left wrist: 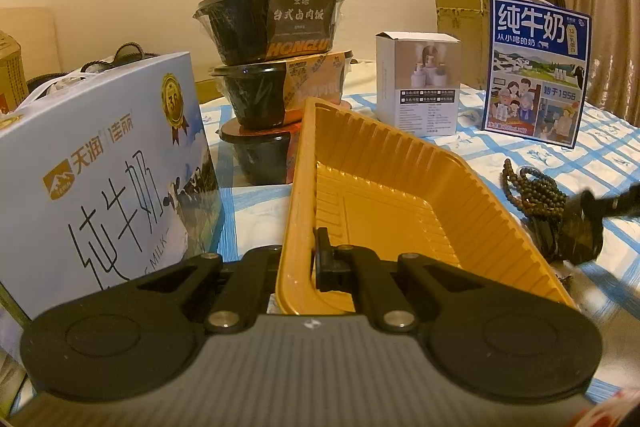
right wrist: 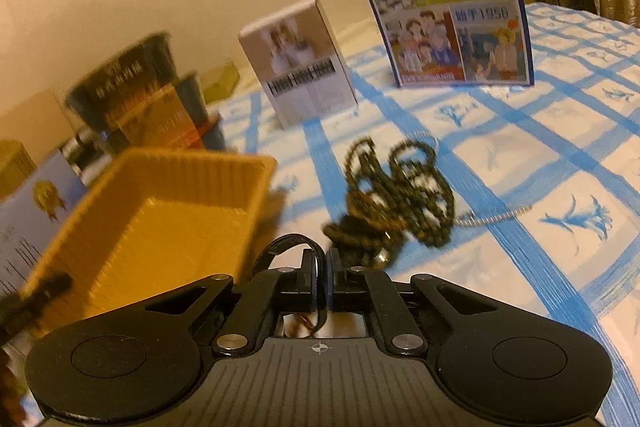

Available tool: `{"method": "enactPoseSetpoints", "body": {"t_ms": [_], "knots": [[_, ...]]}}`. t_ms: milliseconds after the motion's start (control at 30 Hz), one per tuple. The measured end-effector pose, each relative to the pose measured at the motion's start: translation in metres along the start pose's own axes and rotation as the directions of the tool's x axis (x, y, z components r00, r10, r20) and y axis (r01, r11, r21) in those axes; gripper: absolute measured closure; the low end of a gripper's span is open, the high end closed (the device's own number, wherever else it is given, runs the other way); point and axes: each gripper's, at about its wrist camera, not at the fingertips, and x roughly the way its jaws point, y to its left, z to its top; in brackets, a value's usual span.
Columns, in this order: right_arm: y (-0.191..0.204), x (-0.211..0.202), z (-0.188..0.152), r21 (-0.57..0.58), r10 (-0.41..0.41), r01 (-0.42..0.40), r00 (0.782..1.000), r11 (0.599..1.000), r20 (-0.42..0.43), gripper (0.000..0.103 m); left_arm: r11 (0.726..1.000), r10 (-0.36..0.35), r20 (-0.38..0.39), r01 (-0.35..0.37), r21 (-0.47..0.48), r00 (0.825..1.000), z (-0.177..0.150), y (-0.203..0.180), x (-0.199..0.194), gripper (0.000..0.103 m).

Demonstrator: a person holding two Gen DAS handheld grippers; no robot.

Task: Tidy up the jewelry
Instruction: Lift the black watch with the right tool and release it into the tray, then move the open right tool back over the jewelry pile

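Note:
A yellow plastic tray (left wrist: 380, 155) sits tilted on the blue-checked cloth, and my left gripper (left wrist: 304, 263) is shut on its near rim, one finger inside and one outside the wall. To the tray's right lies a tangle of dark bead necklaces (left wrist: 532, 187). In the right wrist view the same beads (right wrist: 404, 183) lie just ahead of my right gripper (right wrist: 320, 267), which is shut on a thin black cord (right wrist: 288, 241) looping out of the pile. A silver chain (right wrist: 496, 217) trails to the right. The tray (right wrist: 180, 163) is to the left there.
A large pale milk carton (left wrist: 104, 163) stands left of the tray. Behind the tray are three stacked black bowls (left wrist: 272, 27), a small white box (left wrist: 418, 83) and a blue milk box (left wrist: 536, 67). A cardboard box (left wrist: 460, 7) stands at the back right.

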Motion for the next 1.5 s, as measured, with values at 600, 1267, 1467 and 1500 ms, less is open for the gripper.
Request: {"method": "enactPoseSetpoints", "body": {"t_ms": [600,1267,1467,1500], "knots": [[0.074,0.029,-0.028,-0.069,0.209,-0.227,0.955,0.971,-0.209,0.083,1.000,0.002,-0.001,-0.002,0.001,1.000,-0.004,-0.002,-0.006,0.099],[0.006,0.013,-0.032,-0.307,-0.084,0.012,0.972,0.952,-0.221,0.074,1.000,0.025,-0.009,-0.025,-0.004,1.000,-0.006,-0.002,-0.007,0.099],[0.009,0.026,-0.042,-0.359,-0.113,0.021,0.965,0.933,-0.238,0.080,1.000,0.025,-0.008,-0.025,-0.002,1.000,-0.005,-0.001,-0.007,0.099],[0.010,0.029,-0.042,-0.364,-0.117,0.024,0.965,0.931,-0.235,0.081,1.000,0.025,-0.008,-0.025,-0.002,1.000,-0.005,-0.002,-0.007,0.099]]}}
